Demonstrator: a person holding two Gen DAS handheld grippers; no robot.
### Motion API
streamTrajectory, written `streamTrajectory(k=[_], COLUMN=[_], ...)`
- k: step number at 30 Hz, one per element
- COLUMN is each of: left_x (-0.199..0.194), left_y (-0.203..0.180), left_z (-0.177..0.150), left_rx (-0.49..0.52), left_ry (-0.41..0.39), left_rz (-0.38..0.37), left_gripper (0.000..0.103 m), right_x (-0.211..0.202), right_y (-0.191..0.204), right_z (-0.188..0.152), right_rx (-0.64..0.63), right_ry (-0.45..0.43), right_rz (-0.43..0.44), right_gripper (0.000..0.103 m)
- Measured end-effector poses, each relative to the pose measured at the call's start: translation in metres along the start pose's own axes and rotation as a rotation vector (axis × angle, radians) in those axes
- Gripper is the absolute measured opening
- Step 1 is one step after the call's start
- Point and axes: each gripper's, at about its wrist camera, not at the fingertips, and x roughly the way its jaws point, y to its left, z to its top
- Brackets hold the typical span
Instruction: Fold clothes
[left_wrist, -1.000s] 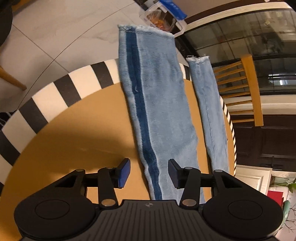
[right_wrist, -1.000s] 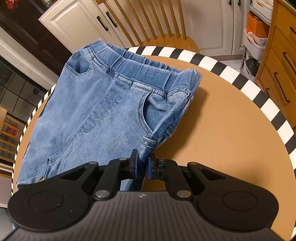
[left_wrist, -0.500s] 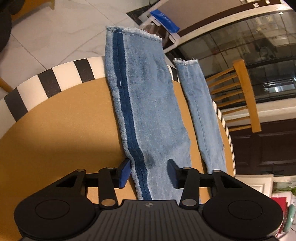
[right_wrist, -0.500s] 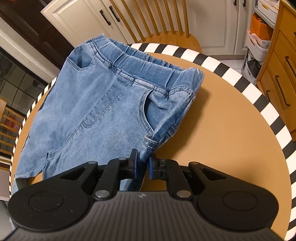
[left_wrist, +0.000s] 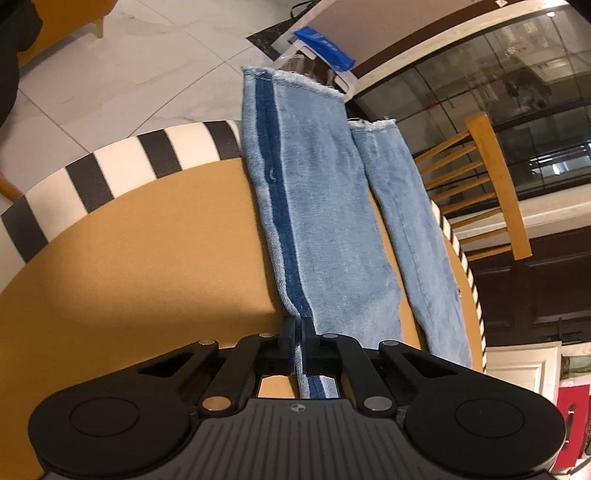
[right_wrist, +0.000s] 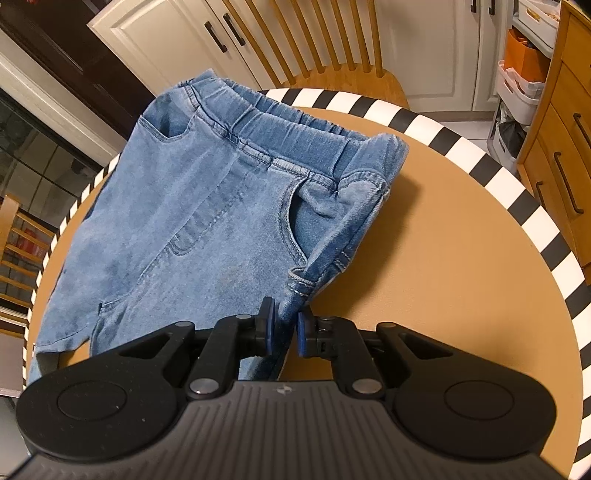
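Light blue jeans (right_wrist: 207, 221) with a dark stripe; tan table (left_wrist: 129, 258) rimmed black-and-white.

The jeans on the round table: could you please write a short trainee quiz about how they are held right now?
1. True or false: the left hand-held gripper is shut on the jeans.
2. What does the right hand-held gripper pinch? A) waistband B) side edge below the pocket C) hem
3. Which border pattern runs round the table?

Key: 1 true; 2 B; 3 black and white stripes.
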Motion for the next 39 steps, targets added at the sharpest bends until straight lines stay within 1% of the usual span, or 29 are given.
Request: streamTrajectory(k=[4,9,17,20,28,31,33,35,39], left_x=[-0.009,-0.019,-0.041,-0.054,-0.093,-0.112,-0.123,-0.129,-0.126], left_y=[-0.003,-0.007,-0.003,0.001,0.020,0.023,0.016,0.003,-0.041], left_z=[0.000,0.002,0.013,0.017,0.027,0.032,0.035,0.038,0.044], left_rx=[0.027,0.063,0.089,0.112,0.175,0.187,0.209,0.232,0.281], left_ry=[-0.005,-0.001,0.030,0.047,0.108,0.124,0.111,0.091,0.049], left_rz=[-0.020,-0.029,-0.019,-0.020,-0.022,-0.037,-0.056,-0.084,-0.115], left_gripper=[0.002,0.002,0.002,0.002,0.002,0.002,0.002,0.002,0.002], right_x=[-0.006,-0.018,-0.042,-0.055,-0.098,-0.119,-0.133,-0.140,-0.140], right_y=[-0.003,-0.004,-0.017,-0.026,-0.062,-0.070,-0.072,-0.069,-0.056], right_z=[-0.002,-0.007,-0.019,-0.027,-0.064,-0.075,-0.078,-0.072,-0.052], right_rx=[0.002,-0.023,-0.034,-0.035,-0.057,-0.044,-0.029,-0.020,-0.012], right_ry=[-0.011,-0.048,-0.045,-0.034,0.020,0.044,0.055,0.054,0.067], right_rz=[0.027,0.070,0.130,0.139,0.121,0.143,0.172,0.191,0.195], right_gripper=[0.012,0.008,0.007,0.007,0.007,0.008,0.008,0.008,0.008])
